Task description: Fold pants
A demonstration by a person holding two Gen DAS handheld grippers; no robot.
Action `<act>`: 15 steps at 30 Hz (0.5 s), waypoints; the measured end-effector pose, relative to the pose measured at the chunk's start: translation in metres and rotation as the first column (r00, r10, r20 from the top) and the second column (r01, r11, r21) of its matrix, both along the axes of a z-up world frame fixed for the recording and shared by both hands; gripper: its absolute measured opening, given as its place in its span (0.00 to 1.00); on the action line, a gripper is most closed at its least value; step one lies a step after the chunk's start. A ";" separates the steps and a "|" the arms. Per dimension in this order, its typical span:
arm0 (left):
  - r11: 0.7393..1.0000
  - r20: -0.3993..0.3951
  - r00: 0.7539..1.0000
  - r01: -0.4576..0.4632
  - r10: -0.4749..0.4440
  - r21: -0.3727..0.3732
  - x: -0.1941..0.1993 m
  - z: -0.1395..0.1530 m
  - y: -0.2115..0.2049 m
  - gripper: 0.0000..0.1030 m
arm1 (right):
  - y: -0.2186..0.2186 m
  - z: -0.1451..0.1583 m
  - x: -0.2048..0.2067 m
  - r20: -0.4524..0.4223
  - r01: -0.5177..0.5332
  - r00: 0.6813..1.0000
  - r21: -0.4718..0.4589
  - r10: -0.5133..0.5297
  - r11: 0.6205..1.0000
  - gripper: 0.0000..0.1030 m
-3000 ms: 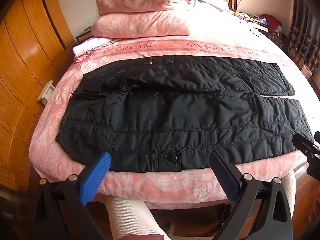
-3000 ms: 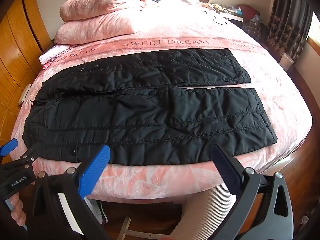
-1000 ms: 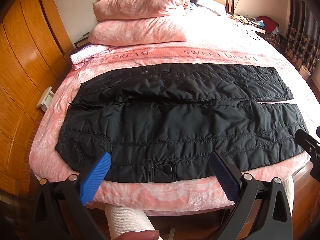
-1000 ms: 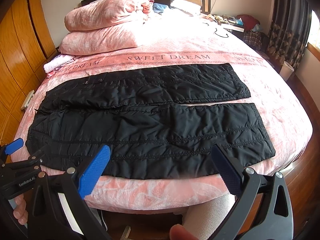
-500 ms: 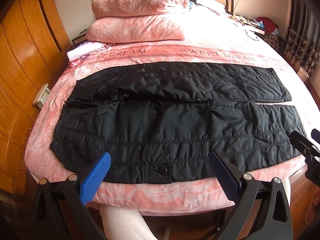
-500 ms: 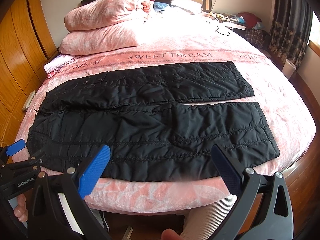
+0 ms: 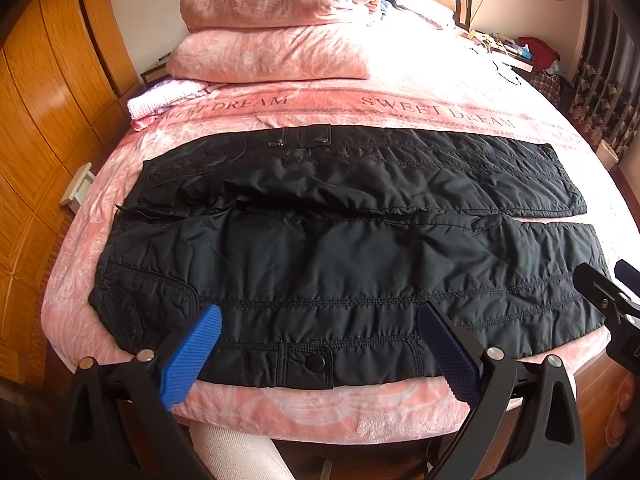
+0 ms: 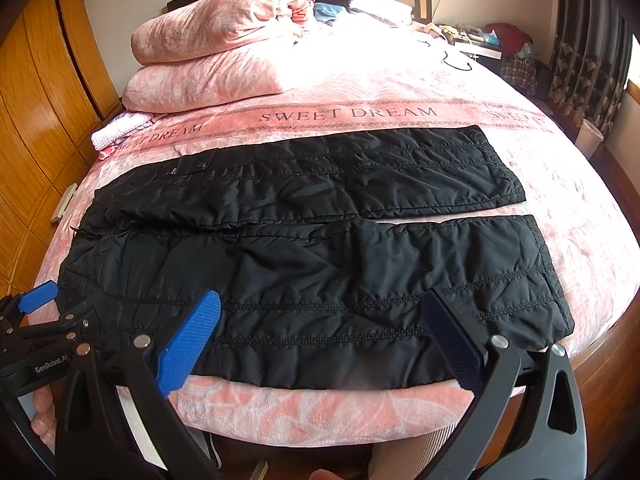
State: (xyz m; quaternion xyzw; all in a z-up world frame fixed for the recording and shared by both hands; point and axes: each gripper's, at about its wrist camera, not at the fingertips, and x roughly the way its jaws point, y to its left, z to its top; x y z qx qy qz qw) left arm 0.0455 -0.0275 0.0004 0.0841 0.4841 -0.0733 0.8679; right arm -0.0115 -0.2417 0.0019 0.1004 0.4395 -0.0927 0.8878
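Black quilted pants (image 7: 340,248) (image 8: 312,264) lie flat across the pink bed, waist to the left, both legs stretched to the right with a thin gap between them. My left gripper (image 7: 320,344) is open, hovering over the near leg's lower hem by a snap tab (image 7: 310,362), holding nothing. My right gripper (image 8: 320,340) is open too, above the near leg's front edge. The left gripper (image 8: 36,320) shows at the left edge of the right wrist view, and the right gripper (image 7: 608,300) shows at the right edge of the left wrist view.
The pink bed (image 7: 400,108) (image 8: 400,92) carries stacked pillows (image 7: 276,24) at the head and a folded pink-white cloth (image 7: 160,96) at left. Wooden wardrobe doors (image 7: 36,120) run along the left. A cluttered nightstand (image 8: 480,40) and dark curtains (image 8: 588,52) stand at right.
Both grippers have moved slightly closer to the bed and the near leg's edge. The pants lie as before.
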 end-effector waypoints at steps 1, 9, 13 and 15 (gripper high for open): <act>1.000 0.000 1.000 0.000 0.000 0.000 0.003 0.000 -0.001 0.97 | -0.003 -0.001 0.003 0.002 0.002 1.000 0.005 -0.002 1.000 0.98; 1.000 0.007 1.000 0.002 -0.002 -0.008 0.026 0.002 -0.011 0.97 | -0.024 -0.005 0.032 0.017 -0.007 1.000 0.034 0.006 0.999 0.98; 1.000 -0.008 1.000 0.002 -0.002 -0.007 0.043 -0.004 -0.015 0.97 | -0.038 -0.007 0.054 0.025 -0.035 0.999 0.055 0.033 0.998 0.98; 1.000 -0.013 1.000 0.008 -0.008 0.005 0.053 -0.008 -0.018 0.97 | -0.047 -0.010 0.070 0.027 -0.074 0.997 0.083 0.072 0.994 0.98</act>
